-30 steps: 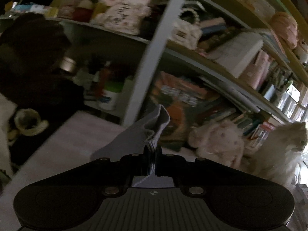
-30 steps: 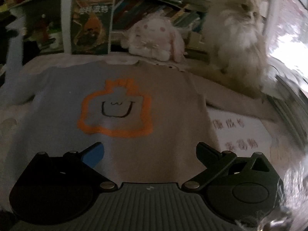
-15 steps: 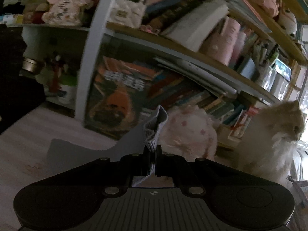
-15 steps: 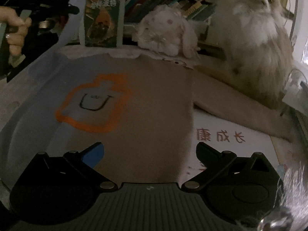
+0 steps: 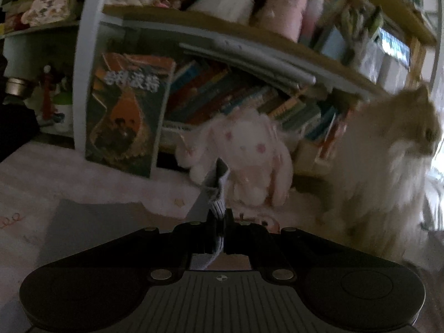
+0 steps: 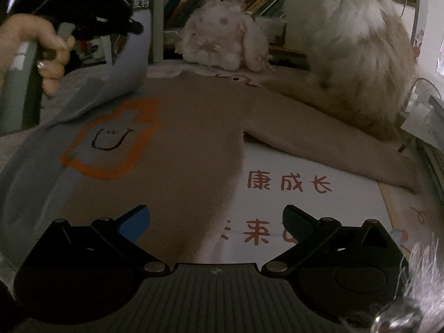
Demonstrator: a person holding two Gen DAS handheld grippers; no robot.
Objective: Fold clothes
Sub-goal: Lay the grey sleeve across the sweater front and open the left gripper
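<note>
A beige-grey sweater [image 6: 177,144] with an orange outline print lies flat on the surface, chest up. My left gripper [image 5: 217,231] is shut on the ribbed cuff of its left sleeve [image 5: 217,191], which stands up between the fingers. In the right wrist view that same gripper [image 6: 133,27], held by a hand [image 6: 36,47], hangs above the sweater's upper left, with the lifted sleeve [image 6: 122,69] draped under it. My right gripper [image 6: 216,222] is open above the sweater's lower hem, nothing between its fingers. The other sleeve [image 6: 333,144] stretches out to the right.
A fluffy cat [image 6: 355,47] sits at the back right, on the end of the right sleeve. A pink plush rabbit [image 6: 222,36] leans against the bookshelf [image 5: 249,97] behind the collar. A mat with red characters [image 6: 288,186] lies under the sweater.
My left gripper has carried the sleeve cuff rightward, over toward the sweater's body. The right gripper has shifted right, so the hem and printed mat now lie under it.
</note>
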